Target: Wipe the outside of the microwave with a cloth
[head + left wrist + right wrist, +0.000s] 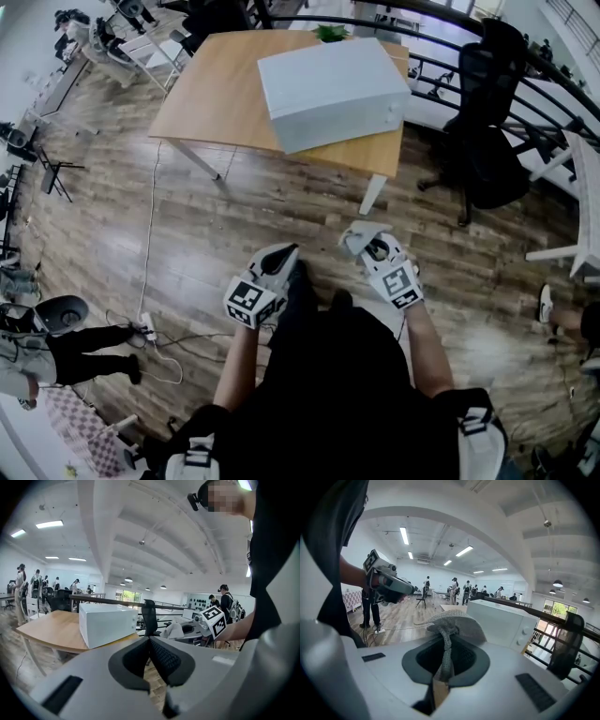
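Evidently we are at the approach. Head view: microwave [333, 92] on worktop [211, 103], well apart from us, floor [281, 202] between, office chair [489, 150] beside. Left gripper view: left hand-held gripper [150, 644] pressed together, empty. Right gripper view: right hand-held gripper [443, 667] pinches cloth [457, 620]. Next, we judge: walk up, cloth to casing.

The white, boxy microwave [333, 89] stands upright on the wooden table [216, 98], near its front right corner and turned slightly askew to the table's edge, with two knobs at one end of its face. The grey knitted cloth [454, 623] is off the table and well apart from it, bunched and pinched between the jaws of the right gripper [443, 666].
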`<state>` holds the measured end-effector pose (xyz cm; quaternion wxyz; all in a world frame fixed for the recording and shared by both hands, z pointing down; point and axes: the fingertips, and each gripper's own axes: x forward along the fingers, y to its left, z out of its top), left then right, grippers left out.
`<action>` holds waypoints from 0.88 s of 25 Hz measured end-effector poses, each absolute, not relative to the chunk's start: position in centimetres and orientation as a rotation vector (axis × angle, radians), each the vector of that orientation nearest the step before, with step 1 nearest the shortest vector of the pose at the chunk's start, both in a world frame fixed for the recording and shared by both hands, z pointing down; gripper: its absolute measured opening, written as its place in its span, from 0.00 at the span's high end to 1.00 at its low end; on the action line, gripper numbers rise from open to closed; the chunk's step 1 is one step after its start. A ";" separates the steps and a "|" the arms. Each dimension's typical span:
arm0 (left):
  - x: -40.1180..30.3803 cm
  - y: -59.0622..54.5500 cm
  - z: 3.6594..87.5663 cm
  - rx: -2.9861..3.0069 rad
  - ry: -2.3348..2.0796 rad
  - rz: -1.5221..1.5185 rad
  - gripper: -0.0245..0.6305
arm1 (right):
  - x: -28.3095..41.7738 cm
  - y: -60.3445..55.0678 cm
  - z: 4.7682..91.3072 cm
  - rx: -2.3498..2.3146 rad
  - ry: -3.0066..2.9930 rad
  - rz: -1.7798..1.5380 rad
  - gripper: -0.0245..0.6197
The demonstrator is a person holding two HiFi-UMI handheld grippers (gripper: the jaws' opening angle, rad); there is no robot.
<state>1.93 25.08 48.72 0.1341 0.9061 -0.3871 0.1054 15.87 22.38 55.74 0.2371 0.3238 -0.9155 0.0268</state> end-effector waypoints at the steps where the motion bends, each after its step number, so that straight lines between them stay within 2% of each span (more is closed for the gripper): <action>1: 1.7 25.0 48.7 2.630 -1.121 0.305 0.96 | 15.7 22.2 55.7 0.890 -2.509 0.072 0.94; 22: -6.7 18.2 49.2 2.612 -1.088 0.289 0.96 | 7.1 15.8 55.6 0.880 -2.490 0.073 0.94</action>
